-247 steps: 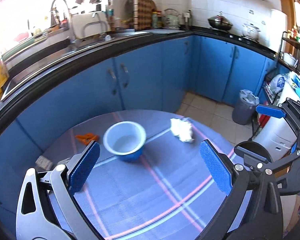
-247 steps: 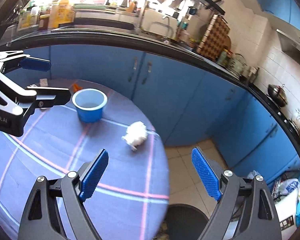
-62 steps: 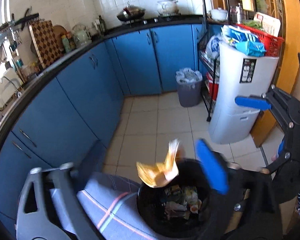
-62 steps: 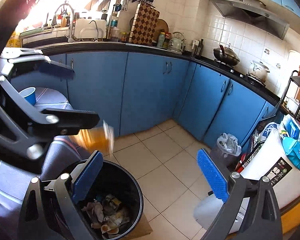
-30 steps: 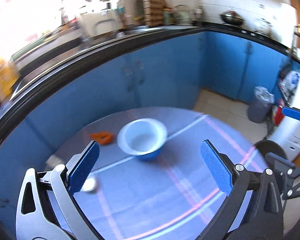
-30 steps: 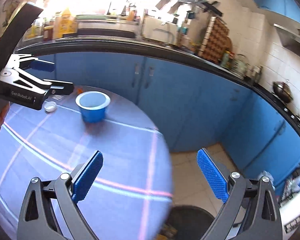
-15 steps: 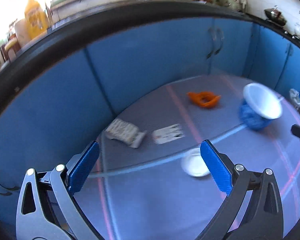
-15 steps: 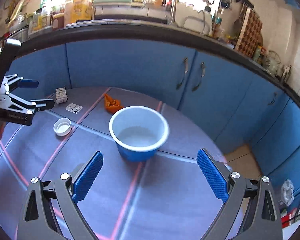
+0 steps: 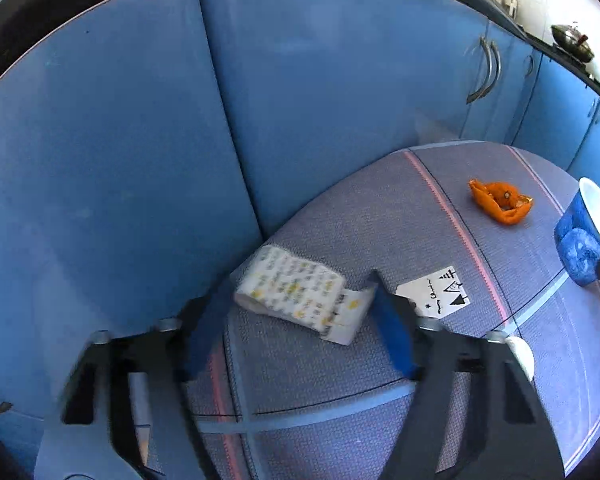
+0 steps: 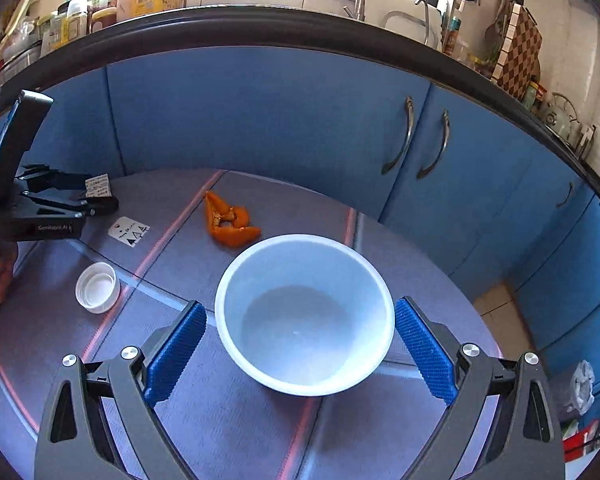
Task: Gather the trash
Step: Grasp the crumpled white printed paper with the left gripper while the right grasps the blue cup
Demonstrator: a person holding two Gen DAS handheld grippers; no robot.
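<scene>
A white printed tissue packet (image 9: 300,294) lies near the table's far left edge. My left gripper (image 9: 296,332) is open, its blurred fingers on either side of the packet's near end. It also shows in the right wrist view (image 10: 96,200) beside the packet (image 10: 99,186). A small white card (image 9: 434,292) (image 10: 129,232), an orange peel (image 9: 500,202) (image 10: 230,222) and a white bottle cap (image 10: 97,287) (image 9: 522,354) lie on the cloth. My right gripper (image 10: 300,354) is open, its fingers flanking the blue bowl (image 10: 304,314).
The round table (image 10: 260,440) has a purple checked cloth. Blue cabinet doors (image 10: 260,120) stand close behind it under a black counter. The bowl (image 9: 588,232) sits at the right edge of the left wrist view. Floor tiles (image 10: 496,312) show on the right.
My left gripper has moved forward and down to the tissue packet and its jaws have narrowed around it. My right gripper has moved closer to the bowl, now between its fingers.
</scene>
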